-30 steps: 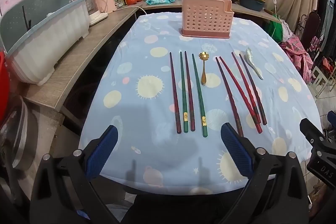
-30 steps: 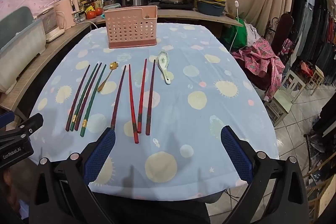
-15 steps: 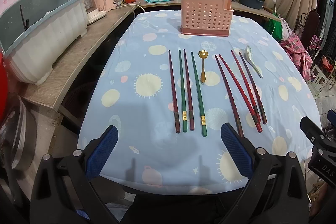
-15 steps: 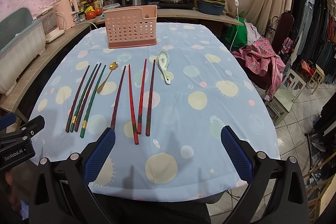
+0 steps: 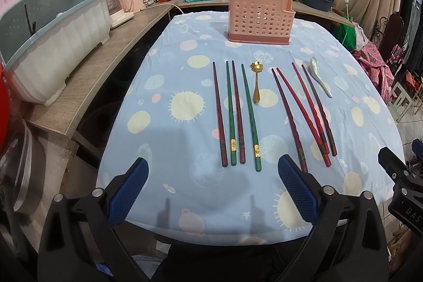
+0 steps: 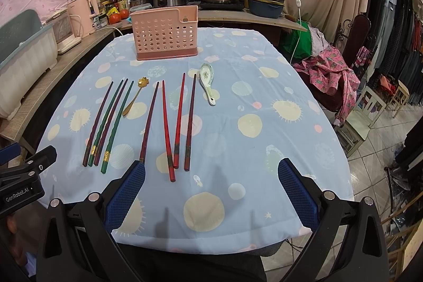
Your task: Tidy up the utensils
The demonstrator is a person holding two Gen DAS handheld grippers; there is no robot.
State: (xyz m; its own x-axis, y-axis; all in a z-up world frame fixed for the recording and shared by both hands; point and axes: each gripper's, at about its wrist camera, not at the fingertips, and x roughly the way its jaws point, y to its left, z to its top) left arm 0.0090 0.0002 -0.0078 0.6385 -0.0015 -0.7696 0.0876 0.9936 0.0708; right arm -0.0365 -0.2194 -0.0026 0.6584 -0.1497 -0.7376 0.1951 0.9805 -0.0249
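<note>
Left wrist: left gripper [image 5: 212, 177] held w/ jaws wide apart, nothing gripped, chopsticks [image 5: 235, 112] & gold spoon [image 5: 257, 82] laid on tablecloth [image 5: 164, 86], pink holder [image 5: 260, 17] behind; right wrist: right gripper [image 6: 211, 177] likewise spread, ceramic spoon [image 6: 207, 83] beside red chopsticks [image 6: 179, 120].

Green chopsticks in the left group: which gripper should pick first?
Left, probably. The left gripper is open with the green chopsticks lying straight ahead between its fingers. The right gripper faces the red chopsticks instead, with the green ones off to its left.
</note>
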